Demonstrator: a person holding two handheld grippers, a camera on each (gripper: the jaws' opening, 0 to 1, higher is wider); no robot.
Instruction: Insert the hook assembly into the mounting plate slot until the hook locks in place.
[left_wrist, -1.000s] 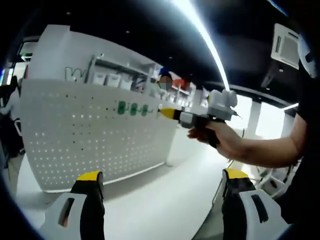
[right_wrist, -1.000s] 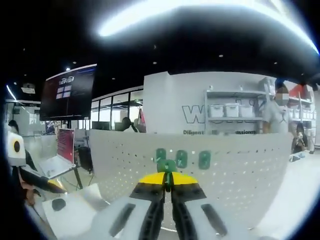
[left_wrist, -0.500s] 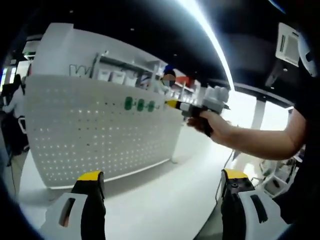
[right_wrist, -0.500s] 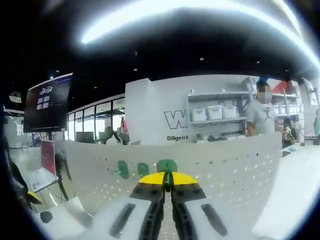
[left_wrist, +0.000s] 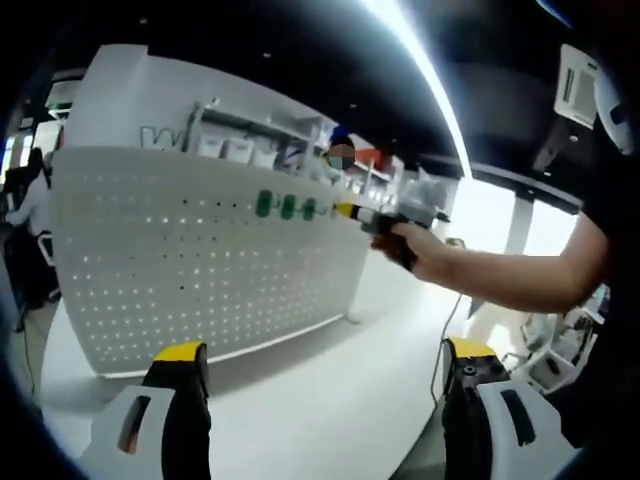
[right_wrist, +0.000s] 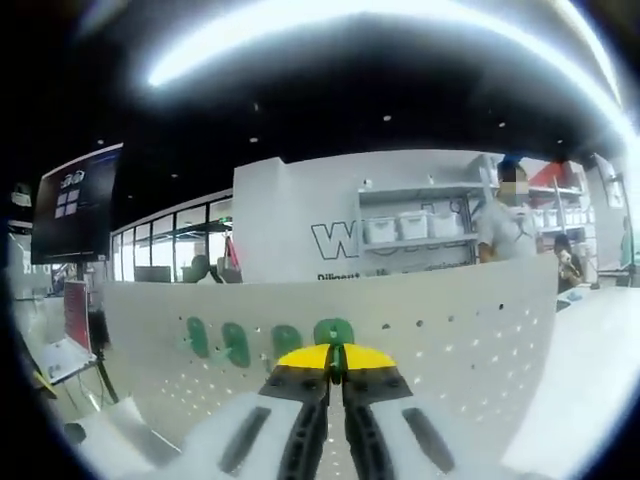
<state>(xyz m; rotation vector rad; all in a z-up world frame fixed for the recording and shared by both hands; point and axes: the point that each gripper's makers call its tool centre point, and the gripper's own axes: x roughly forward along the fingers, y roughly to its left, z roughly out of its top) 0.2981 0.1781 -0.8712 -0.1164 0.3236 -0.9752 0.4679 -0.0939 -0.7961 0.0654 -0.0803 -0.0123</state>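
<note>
Left gripper view: own yellow-tipped left gripper (left_wrist: 325, 365) rises from the frame bottom w/ fingers spread wide, nothing between them. Centre-left stands the white perforated pegboard mounting plate (left_wrist: 180, 270), upright on a white worktop (left_wrist: 330, 390). Three small green plastic hooks (left_wrist: 287, 207) sit in a row near its top edge, upper centre. From the right, a person's hand (left_wrist: 425, 255) brings the right gripper (left_wrist: 350, 210) to the board just right of that row; its yellow tips look to touch or nearly touch the plate, can't tell which.

Right gripper view: right gripper's fingers (right_wrist: 310, 360) are pressed together at bottom centre, pinching a green hook assembly (right_wrist: 333, 331) at its base; the green head pokes up above the tips, against the plate's face. Seated hooks lie to the left along the same row.

Handling, as judged: hook is light, stiff plastic, probably smooth, so a firm pinch low on the body, pushed straight in, should suit; twisting could skew it in the slot. Plate looks rigid but freestanding, may shift under push.

Room: dark ceiling w/ bright strip lights, white wall w/ shelves of bins, people behind the board, screen at left.
</note>
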